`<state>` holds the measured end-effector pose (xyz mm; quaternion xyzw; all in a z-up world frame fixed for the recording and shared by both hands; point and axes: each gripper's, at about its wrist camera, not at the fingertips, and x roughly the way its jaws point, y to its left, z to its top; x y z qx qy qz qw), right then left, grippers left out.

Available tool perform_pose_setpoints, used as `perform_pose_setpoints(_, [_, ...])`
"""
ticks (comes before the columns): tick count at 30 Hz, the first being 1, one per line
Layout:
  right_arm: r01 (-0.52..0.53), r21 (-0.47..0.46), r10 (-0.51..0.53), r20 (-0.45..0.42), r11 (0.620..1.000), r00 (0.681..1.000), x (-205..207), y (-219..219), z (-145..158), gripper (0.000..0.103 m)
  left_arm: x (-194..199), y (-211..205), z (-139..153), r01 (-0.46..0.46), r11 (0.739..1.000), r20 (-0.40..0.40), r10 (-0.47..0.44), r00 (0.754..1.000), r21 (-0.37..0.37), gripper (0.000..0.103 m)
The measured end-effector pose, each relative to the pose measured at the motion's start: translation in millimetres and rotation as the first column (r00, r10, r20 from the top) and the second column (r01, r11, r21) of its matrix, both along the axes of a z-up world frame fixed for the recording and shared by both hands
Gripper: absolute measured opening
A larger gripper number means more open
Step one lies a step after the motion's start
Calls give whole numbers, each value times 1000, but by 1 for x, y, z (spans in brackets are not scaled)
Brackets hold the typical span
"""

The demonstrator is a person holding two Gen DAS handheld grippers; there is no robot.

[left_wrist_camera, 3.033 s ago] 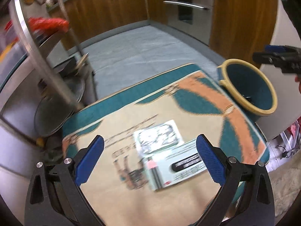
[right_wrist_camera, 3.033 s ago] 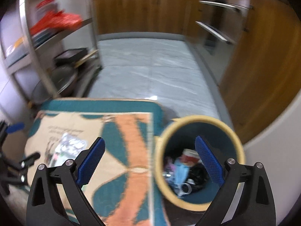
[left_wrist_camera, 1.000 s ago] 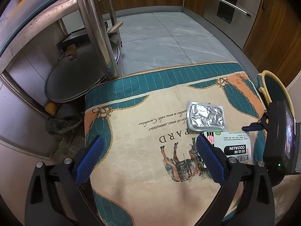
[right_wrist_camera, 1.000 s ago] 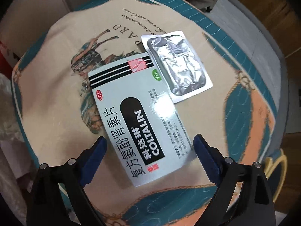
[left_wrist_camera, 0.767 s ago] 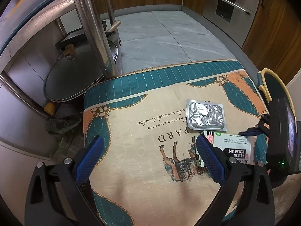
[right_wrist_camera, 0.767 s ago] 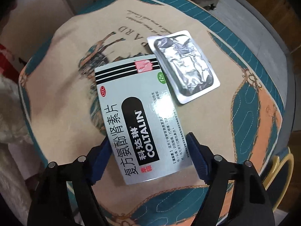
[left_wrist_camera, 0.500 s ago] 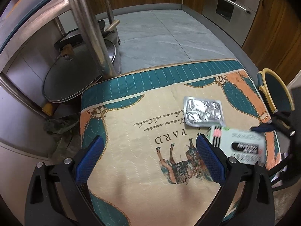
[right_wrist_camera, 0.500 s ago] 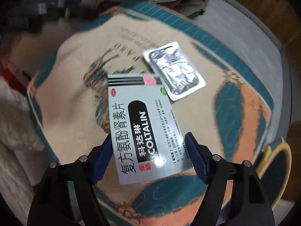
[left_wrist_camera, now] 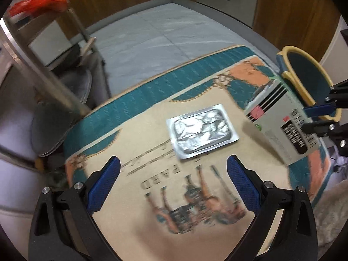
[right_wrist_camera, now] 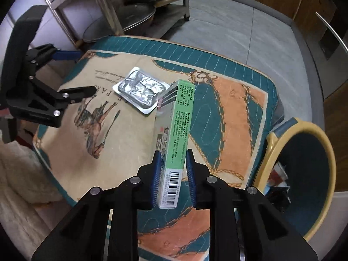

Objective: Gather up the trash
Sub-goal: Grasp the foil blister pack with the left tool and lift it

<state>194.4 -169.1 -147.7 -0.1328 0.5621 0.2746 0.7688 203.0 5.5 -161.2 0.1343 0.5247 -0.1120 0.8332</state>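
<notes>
My right gripper [right_wrist_camera: 171, 169] is shut on a green-and-white medicine box [right_wrist_camera: 174, 134] and holds it on edge above the patterned cushion [right_wrist_camera: 228, 130]. The box also shows in the left wrist view [left_wrist_camera: 280, 130], lifted at the right near the bin. A silver foil blister pack [left_wrist_camera: 201, 128] lies flat on the cushion; it also shows in the right wrist view [right_wrist_camera: 141, 89]. My left gripper [left_wrist_camera: 173, 184] is open and empty, just short of the blister pack. A teal bin with a yellow rim [right_wrist_camera: 326, 152] stands right of the cushion with trash inside.
A steel rack [left_wrist_camera: 41, 69] with pans and lids [right_wrist_camera: 121, 21] stands left of the cushion. Grey tiled floor [left_wrist_camera: 156, 34] and wooden cabinets [left_wrist_camera: 289, 10] lie beyond. A white fluffy rug [right_wrist_camera: 19, 174] borders the cushion's near side.
My right gripper closed on the medicine box, lifted it off the cushion and turned it on edge toward the bin. My left gripper moved toward the blister pack.
</notes>
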Motion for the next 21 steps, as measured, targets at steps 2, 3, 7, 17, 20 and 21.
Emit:
perform_pose_setpoints(2, [12,-1,-12,-9,1000,1000,3,-4,-4,26,6,-7,1,36,999,8,-36,999,23,97])
perform_pose_setpoints(3, [14,-7,-14,-12,1000,1000,5,-2,-3,29,10,-10,2,52,998,10,-52,999,30,97])
perform_pose_setpoints(7, [8,-2,-8,-42,1000,999,8,3,-13,27,27,-16,-2,98,995,2,-98,995,27,97])
perform_pose_setpoints(17, [77,-2,-77,11,997,997,21,-13,9,19,38,-59,-35,421,907,-39,-420,907,21,97])
perform_pose_setpoints(20, [75,-2,-75,11,997,997,22,-15,10,19,38,-65,-49,505,862,-63,-502,863,38,97])
perform_pose_setpoints(21, [74,1,-74,8,997,997,22,-15,11,19,38,-65,-52,520,853,-72,-516,853,41,97])
